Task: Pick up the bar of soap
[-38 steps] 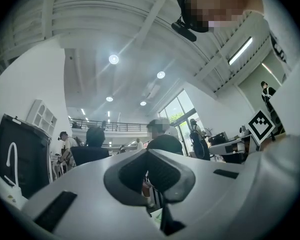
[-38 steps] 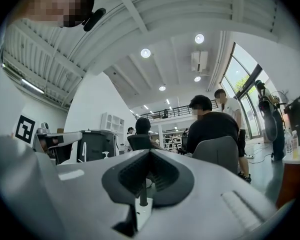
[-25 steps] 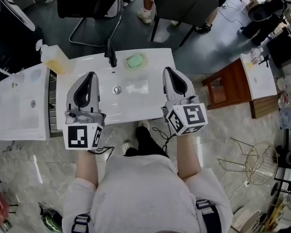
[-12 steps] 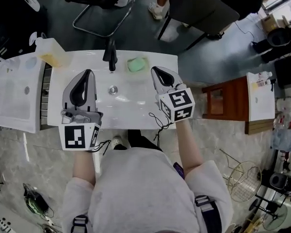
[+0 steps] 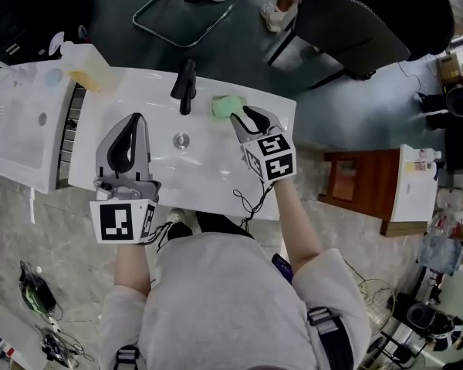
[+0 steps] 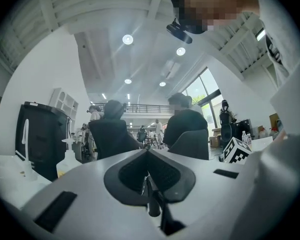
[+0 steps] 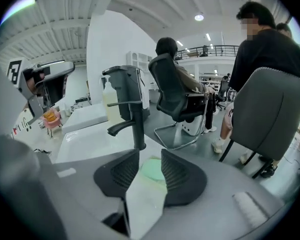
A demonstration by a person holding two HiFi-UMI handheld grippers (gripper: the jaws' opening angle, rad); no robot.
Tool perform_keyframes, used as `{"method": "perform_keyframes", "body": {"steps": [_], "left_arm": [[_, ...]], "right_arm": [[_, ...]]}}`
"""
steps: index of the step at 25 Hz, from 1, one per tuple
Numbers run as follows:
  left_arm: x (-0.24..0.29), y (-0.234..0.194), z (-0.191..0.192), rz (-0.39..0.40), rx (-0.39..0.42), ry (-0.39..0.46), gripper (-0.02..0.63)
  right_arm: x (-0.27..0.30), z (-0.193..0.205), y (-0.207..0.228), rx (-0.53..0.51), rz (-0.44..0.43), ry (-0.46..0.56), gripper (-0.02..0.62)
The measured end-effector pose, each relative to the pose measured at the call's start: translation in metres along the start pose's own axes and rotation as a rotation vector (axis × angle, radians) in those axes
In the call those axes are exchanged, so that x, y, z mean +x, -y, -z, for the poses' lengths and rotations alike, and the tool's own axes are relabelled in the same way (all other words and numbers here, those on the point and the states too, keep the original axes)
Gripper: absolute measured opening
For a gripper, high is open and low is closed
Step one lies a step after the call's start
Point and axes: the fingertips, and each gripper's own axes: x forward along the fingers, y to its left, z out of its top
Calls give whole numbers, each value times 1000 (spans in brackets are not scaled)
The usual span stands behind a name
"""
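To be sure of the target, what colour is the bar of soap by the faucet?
Pale mint green. The bar of soap shows best in the head view.

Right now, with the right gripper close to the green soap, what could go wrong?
1. The right gripper has just been opening its jaws, but the gap looks narrower than the bar of soap ahead of it; the tips may shove it, not straddle it.
2. It lies near the washbasin's rear edge, so a push could slide it off.
3. The black faucet stands close beside; a jaw might strike it.
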Motion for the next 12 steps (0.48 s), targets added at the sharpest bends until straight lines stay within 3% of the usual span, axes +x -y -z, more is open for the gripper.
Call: {"method": "perform_keyframes", "body": {"steps": [12], "left_arm": [[-4,-14,19,-67,0,-52,8]], "right_arm": [[55,44,12,116,7,-138,290]]}}
